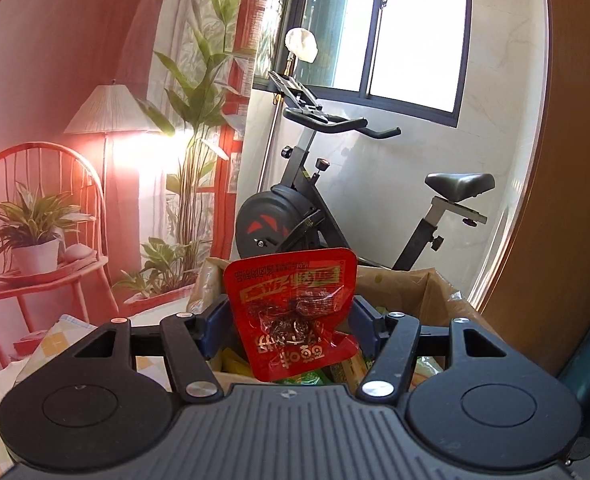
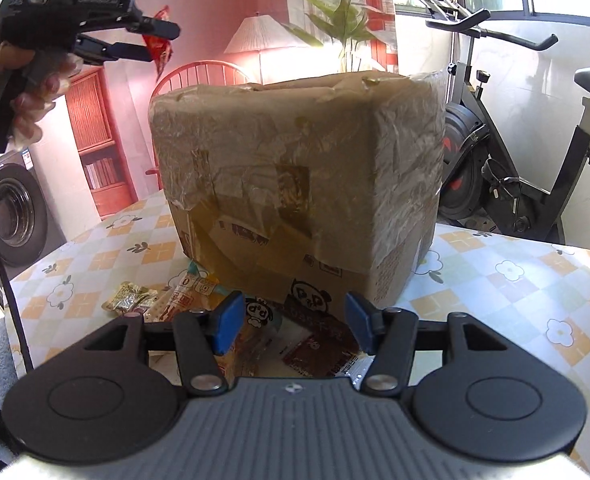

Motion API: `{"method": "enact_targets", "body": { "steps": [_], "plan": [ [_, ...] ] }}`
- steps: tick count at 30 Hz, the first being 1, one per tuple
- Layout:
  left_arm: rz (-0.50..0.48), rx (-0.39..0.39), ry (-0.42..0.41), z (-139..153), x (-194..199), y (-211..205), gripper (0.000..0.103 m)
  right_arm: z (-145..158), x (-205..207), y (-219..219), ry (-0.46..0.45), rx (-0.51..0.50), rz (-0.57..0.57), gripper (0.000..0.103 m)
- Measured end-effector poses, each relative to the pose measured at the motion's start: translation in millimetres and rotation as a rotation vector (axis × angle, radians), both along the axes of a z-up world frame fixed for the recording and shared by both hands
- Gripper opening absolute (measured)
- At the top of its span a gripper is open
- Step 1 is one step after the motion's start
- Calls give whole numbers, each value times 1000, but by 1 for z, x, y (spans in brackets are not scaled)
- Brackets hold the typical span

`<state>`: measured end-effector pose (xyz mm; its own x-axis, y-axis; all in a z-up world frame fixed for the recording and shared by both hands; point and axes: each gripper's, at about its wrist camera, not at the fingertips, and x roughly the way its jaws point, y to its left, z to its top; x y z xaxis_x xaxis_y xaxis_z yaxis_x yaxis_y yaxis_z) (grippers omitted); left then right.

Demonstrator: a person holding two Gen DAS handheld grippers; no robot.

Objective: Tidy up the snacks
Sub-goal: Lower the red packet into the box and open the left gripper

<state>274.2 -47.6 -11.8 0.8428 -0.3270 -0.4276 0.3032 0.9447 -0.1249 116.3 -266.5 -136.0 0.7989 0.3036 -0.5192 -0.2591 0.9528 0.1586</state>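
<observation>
My left gripper [image 1: 291, 320] is shut on a red snack packet [image 1: 295, 312] with a clear window, holding it upright above the open cardboard box [image 1: 435, 292], where green and yellow packets lie inside. In the right wrist view the same left gripper [image 2: 163, 46] hangs high at the upper left, a hand around its handle, with the red packet [image 2: 161, 52] between its fingers. My right gripper [image 2: 289, 322] stands open low over the table, in front of the taped box [image 2: 295, 184]. Under and ahead of it lie a dark red packet [image 2: 319, 354] and several other snack packets [image 2: 135, 298].
A checked floral tablecloth [image 2: 515, 288] covers the table around the box. An exercise bike [image 2: 527, 168] stands behind on the right, and a washing machine [image 2: 11, 208] on the left. A red backdrop with a lamp and plants [image 1: 107, 152] fills the rear.
</observation>
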Motion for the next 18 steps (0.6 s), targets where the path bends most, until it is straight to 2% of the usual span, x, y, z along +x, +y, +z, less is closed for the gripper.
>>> {"method": "enact_targets", "body": {
  "steps": [2,3,4,7,10,13,18],
  "plan": [
    [-78,-11,124,-11,39,-14,73,3,0,-1,-10,3,-10,59],
    [-90,-18,160,-16,51,-18,74,4,0,-2,-14,3,-13,59],
    [-81,-12,185,-21,61,-21,80,7,-1,-2,-22,3,-15,59],
    [-46,10,163,-27,64,-19,81,13,-6,-4,-42,9,-18,59],
    [-14,28,115,-28,47,-11,81,13,-8,-9,-44,-2,-19,59],
    [32,61,61,-27,21,4,81,2,-5,-15,-8,-18,-33,59],
    [110,18,33,-36,-28,45,81,-26,6,-19,85,-50,5,59]
  ]
}}
